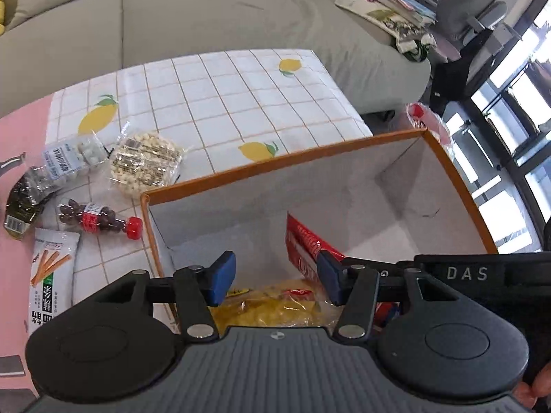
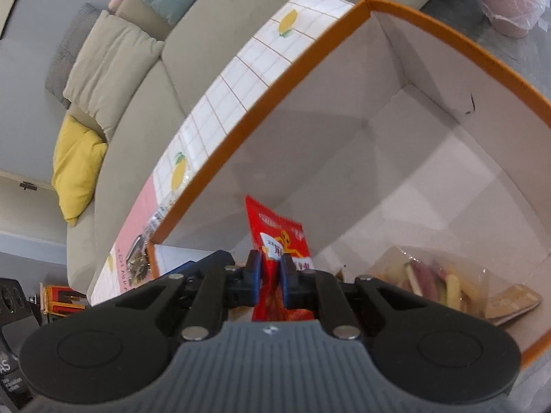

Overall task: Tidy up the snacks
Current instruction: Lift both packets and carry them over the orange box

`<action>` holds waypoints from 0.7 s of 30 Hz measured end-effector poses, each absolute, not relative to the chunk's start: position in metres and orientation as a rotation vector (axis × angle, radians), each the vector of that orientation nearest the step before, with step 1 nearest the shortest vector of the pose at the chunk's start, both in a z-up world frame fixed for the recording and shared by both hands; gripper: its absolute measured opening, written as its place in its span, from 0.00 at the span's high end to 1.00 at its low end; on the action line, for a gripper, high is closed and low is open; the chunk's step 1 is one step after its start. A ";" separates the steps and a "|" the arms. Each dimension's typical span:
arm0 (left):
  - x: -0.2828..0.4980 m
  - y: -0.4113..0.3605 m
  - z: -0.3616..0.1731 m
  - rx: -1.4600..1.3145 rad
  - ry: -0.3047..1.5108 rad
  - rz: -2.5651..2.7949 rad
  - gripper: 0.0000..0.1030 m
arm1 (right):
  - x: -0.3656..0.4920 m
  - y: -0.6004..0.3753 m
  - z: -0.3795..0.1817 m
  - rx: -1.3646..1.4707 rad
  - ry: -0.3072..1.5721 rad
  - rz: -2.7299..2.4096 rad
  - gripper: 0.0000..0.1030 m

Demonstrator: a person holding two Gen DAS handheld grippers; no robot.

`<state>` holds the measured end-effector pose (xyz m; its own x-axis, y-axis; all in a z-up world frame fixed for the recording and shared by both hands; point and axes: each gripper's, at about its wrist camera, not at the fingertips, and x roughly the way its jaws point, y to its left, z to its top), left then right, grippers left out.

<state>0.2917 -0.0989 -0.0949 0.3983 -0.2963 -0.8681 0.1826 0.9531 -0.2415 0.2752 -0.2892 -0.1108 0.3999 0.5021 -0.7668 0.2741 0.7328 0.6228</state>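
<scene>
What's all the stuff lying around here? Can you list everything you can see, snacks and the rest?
Box: one, white inside with orange rim, on the table's right part.
Red packet: one, red, over the box, pinched by the right gripper.
Yellow bag: one, yellow, inside the box.
Veggie-stick bag: one, clear, pastel sticks, on the box floor.
Round puff pack: one, beige, on the lemon-print cloth.
Bottle: one, red cap, dark balls, lying left of the box.
Stick-snack pouch: one, white, table's near left.
White-candy bag: one, clear, far left.
Dark packet: one, left edge.
Sofa: one, beige, behind the table.
Left gripper: open, over the box.
Right gripper: shut on the red packet.
</scene>
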 end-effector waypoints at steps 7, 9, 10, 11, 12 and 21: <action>0.291 -0.100 -0.093 -0.100 1.105 -0.320 0.28 | 0.276 -0.290 -0.121 0.770 1.207 0.150 0.93; 0.288 -0.095 -0.087 -0.119 1.082 -0.329 0.24 | 0.276 -0.288 -0.120 0.758 1.209 0.153 0.93; 0.287 -0.093 -0.083 -0.128 1.074 -0.334 0.22 | 0.276 -0.286 -0.119 0.751 1.210 0.154 0.93; 0.285 -0.091 -0.079 -0.140 1.063 -0.341 0.20 | 0.276 -0.285 -0.118 0.743 1.211 0.155 0.93; 0.283 -0.088 -0.074 -0.146 1.051 -0.349 0.19 | 0.276 -0.282 -0.117 0.736 1.210 0.159 0.92; 0.258 -0.063 -0.048 -0.130 0.970 -0.313 0.18 | 0.270 -0.257 -0.110 0.690 1.234 0.167 0.93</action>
